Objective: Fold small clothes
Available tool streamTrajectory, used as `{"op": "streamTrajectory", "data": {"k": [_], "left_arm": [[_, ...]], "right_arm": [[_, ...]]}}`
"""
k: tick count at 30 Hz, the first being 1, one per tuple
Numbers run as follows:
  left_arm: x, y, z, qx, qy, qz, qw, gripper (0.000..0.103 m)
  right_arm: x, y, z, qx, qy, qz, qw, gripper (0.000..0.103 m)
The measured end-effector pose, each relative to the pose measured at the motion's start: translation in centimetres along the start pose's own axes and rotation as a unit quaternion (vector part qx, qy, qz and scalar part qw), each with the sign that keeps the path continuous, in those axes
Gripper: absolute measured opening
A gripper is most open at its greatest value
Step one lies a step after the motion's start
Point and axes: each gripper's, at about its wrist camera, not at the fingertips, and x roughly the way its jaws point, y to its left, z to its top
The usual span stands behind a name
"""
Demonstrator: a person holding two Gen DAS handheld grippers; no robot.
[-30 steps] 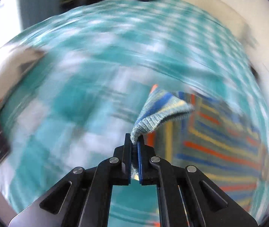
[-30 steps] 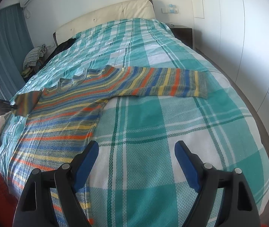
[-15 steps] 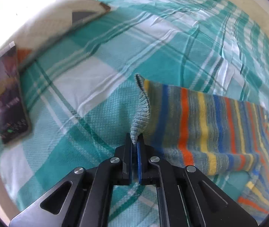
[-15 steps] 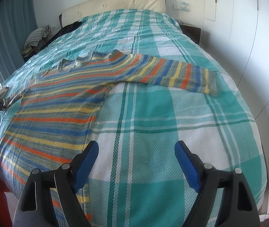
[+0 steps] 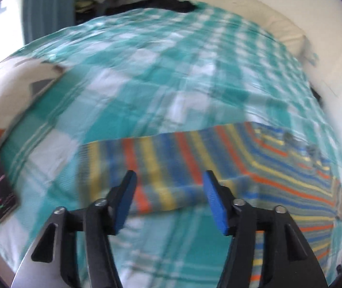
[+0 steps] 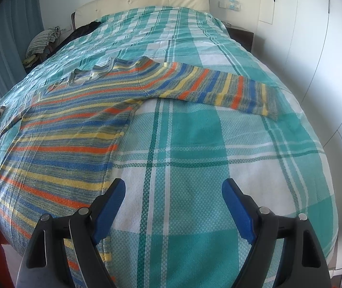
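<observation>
Striped sweater (image 6: 70, 129) lies flat on the checked bed (image 6: 195, 158), one sleeve out toward 2 o'clock in right view. Left claw (image 5: 169, 199) has just been opening, jaws wide w/ nothing between, other sleeve lying just past them at 12. Right claw (image 6: 173, 206) wide, empty, sweater's edge at its 9 o'clock side.

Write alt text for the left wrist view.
The left gripper, its jaws just opened and empty, hovers over a sleeve of a striped sweater lying flat on a teal plaid bedspread. The picture is motion-blurred.
</observation>
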Motion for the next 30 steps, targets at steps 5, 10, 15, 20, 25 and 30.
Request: {"op": "streamTrajectory", "data": {"k": [5, 10, 15, 20, 25, 30], "left_arm": [[5.6, -2.1, -1.6, 0.014, 0.065, 0.05, 0.9966, 0.076], [3.9, 6.2, -3.7, -0.039, 0.071, 0.1, 0.9917, 0.061], [0.3, 11.6, -4.5, -0.079, 0.069, 0.164, 0.9808, 0.079], [-1.9, 3.6, -5.3, 0.053, 0.019, 0.013, 0.9983, 0.091], [-0.2, -4.6, -6.6, 0.241, -0.011, -0.035, 0.9699, 0.102], [5.6, -3.9, -8.4, 0.294, 0.018, -0.062, 0.9536, 0.103]], "right_arm": [[-0.2, -0.1, -0.1, 0.0, -0.001, -0.01, 1.0, 0.082], [-0.3, -0.7, -0.2, 0.01, -0.001, -0.006, 1.0, 0.082], [0.2, -0.5, -0.2, 0.007, 0.005, 0.001, 1.0, 0.082], [0.1, -0.1, -0.2, -0.004, 0.001, -0.01, 1.0, 0.082], [1.0, -0.4, -0.4, 0.011, 0.013, -0.027, 1.0, 0.082], [3.4, -1.3, -1.2, 0.045, 0.053, -0.037, 0.997, 0.082]]}}
